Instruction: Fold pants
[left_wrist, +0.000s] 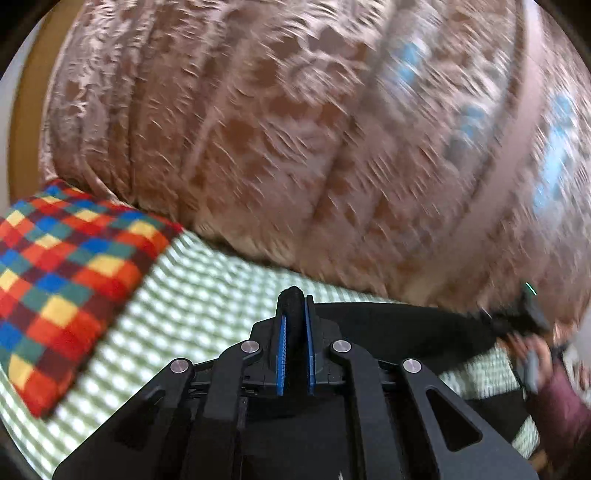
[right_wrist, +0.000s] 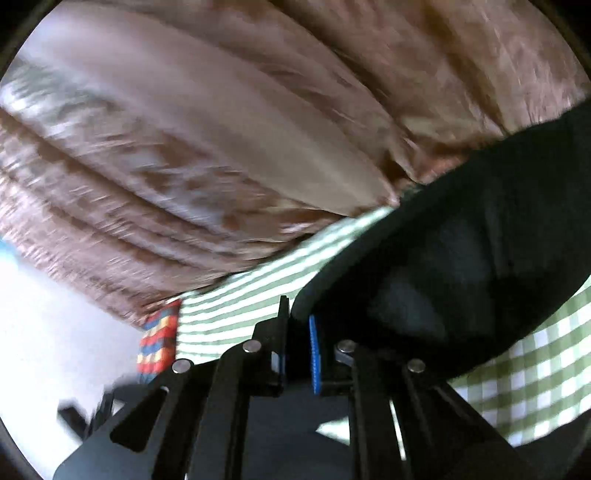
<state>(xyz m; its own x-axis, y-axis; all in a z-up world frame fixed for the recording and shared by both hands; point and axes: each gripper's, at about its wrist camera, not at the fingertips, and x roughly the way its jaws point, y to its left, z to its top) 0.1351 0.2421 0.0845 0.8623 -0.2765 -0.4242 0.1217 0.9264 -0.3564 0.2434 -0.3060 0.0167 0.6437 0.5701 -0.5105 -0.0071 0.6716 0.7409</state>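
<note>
The black pants (left_wrist: 388, 321) lie stretched across a green-and-white checked sheet (left_wrist: 192, 306). My left gripper (left_wrist: 294, 295) is shut on a fold of the black cloth, which bulges up between its blue pads (left_wrist: 282, 350). From there the pants run right towards a blurred hand in a maroon sleeve (left_wrist: 561, 398). In the right wrist view the pants (right_wrist: 461, 240) rise as a dark band to the upper right. My right gripper (right_wrist: 297, 310) is shut on their near edge, with black cloth pinched between its pads (right_wrist: 314, 354).
A bulky brown patterned blanket (left_wrist: 295, 129) fills the back of both views (right_wrist: 184, 147). A bright multicoloured checked cloth (left_wrist: 66, 266) lies on the sheet at left, and it shows small in the right wrist view (right_wrist: 159, 339). The checked sheet (right_wrist: 535, 362) shows beneath the pants.
</note>
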